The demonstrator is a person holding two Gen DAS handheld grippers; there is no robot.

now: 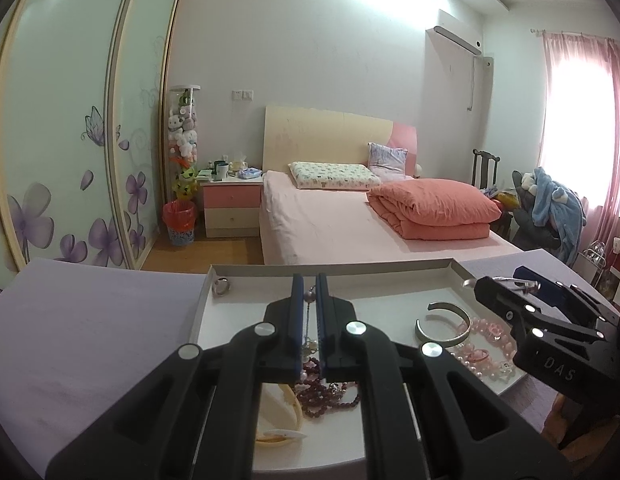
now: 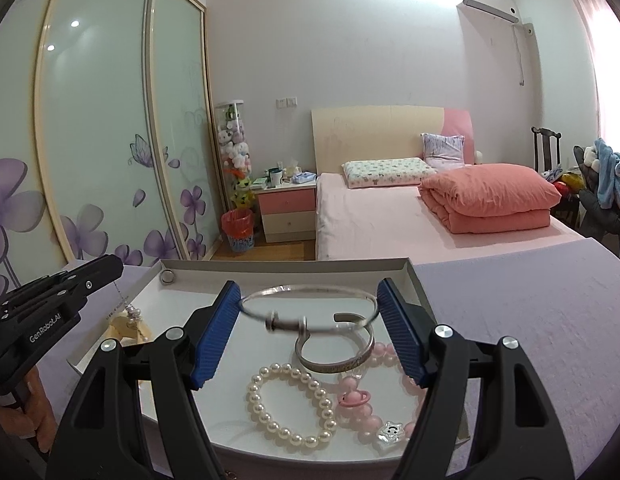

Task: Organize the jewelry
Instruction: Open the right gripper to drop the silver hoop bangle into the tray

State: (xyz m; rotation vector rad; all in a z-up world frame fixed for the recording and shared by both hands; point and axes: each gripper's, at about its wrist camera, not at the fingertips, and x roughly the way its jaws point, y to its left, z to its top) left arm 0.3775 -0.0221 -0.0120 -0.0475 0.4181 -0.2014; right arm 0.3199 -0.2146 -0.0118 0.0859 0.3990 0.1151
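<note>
A white tray [image 1: 410,266] of jewelry sits on a lilac table. My left gripper [image 1: 310,286] is shut on a thin chain necklace [image 1: 309,308] that hangs down over a dark red bead bracelet [image 1: 326,394]. My right gripper [image 2: 309,300] holds a thin silver bangle [image 2: 310,308] between its blue pads [image 2: 220,328], above the tray [image 2: 286,265]. Below it lie a silver cuff [image 2: 334,358], a pearl bracelet [image 2: 290,408] and a pink bead bracelet [image 2: 370,416]. A ring [image 2: 167,277] lies in the tray's far left corner.
The lilac table [image 1: 90,320] extends to both sides of the tray. A cream hair clip [image 1: 278,408] lies in the tray's near left. Beyond the table are a pink bed [image 1: 350,216], a nightstand [image 1: 230,208] and a flowered wardrobe [image 1: 70,140].
</note>
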